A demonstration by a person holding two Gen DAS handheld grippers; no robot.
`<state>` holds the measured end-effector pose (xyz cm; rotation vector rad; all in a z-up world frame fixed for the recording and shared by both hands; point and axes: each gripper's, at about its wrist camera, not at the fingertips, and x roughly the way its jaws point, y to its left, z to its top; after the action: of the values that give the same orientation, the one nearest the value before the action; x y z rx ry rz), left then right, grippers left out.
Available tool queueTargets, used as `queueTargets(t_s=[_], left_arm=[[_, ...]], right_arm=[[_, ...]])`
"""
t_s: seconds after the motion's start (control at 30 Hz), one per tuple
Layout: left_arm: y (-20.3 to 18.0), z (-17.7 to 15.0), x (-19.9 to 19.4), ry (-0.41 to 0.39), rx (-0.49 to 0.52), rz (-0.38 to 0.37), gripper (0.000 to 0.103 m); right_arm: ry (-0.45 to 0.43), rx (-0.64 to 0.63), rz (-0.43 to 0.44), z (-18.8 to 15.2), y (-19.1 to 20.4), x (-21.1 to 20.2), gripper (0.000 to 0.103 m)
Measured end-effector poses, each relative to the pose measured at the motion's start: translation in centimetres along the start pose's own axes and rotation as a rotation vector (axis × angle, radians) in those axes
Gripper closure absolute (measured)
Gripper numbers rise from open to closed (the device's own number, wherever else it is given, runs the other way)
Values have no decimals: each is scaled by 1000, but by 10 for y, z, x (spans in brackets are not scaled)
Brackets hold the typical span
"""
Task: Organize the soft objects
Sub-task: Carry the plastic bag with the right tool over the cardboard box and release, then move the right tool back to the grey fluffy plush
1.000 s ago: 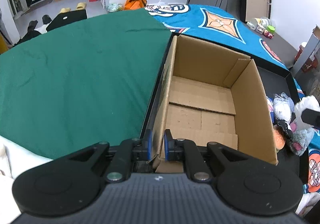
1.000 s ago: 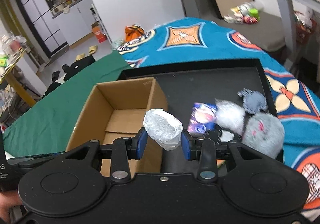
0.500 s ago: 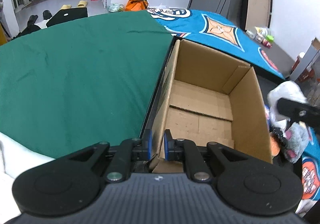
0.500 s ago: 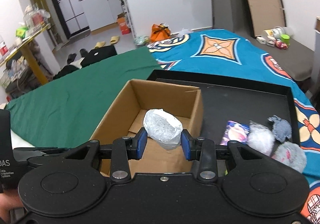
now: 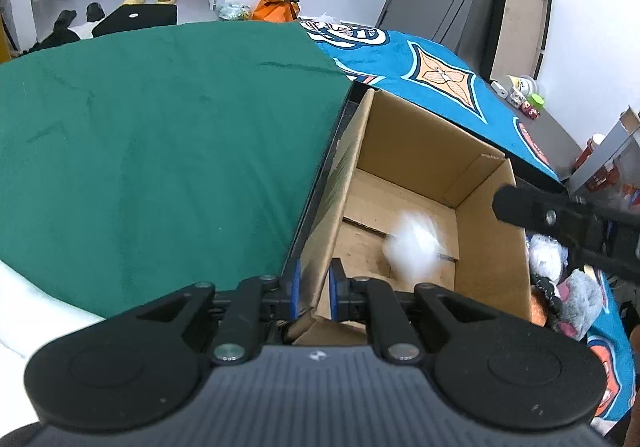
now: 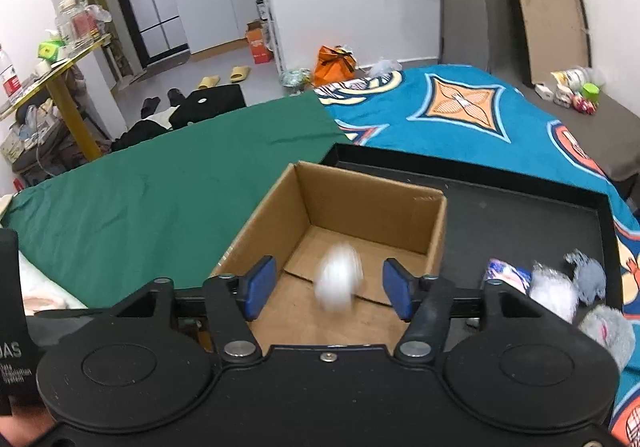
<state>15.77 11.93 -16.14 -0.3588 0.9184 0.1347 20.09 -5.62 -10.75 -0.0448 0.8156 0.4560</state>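
Your left gripper [image 5: 312, 289] pinches the near wall of the cardboard box [image 5: 404, 155], jaws narrow on the cardboard. Your right gripper [image 6: 327, 289] has just been opening — its jaws stand apart, and the white soft bundle [image 6: 339, 283] shows blurred between them, touching neither pad, over the box floor. Beyond, to the right, more soft toys [image 6: 560, 293] lie on the black tray [image 6: 520, 223].

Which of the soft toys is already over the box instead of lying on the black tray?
The white wrapped ball, blurred, loose between the open right gripper fingers over the cardboard box. The other toys lie right of the box.
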Motion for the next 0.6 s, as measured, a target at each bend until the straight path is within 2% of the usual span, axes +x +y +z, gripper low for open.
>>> queueTargets(t_s=[0.2, 0.3, 0.37, 0.47, 0.6], left_arm=[[-4, -1, 1, 12, 9, 17, 90], [-8, 0, 3, 21, 35, 32, 80], [-9, 0, 4, 29, 48, 48, 67], [-12, 0, 3, 21, 61, 69, 58], [-19, -3, -4, -14, 98, 103, 52]], right_arm=[[-13, 49, -19, -10, -15, -11, 37], [-31, 66, -37, -16, -26, -20, 35], [-34, 79, -50, -20, -34, -25, 35], [-37, 102, -63, -24, -48, -28, 35], [-51, 131, -86, -28, -66, -34, 35]])
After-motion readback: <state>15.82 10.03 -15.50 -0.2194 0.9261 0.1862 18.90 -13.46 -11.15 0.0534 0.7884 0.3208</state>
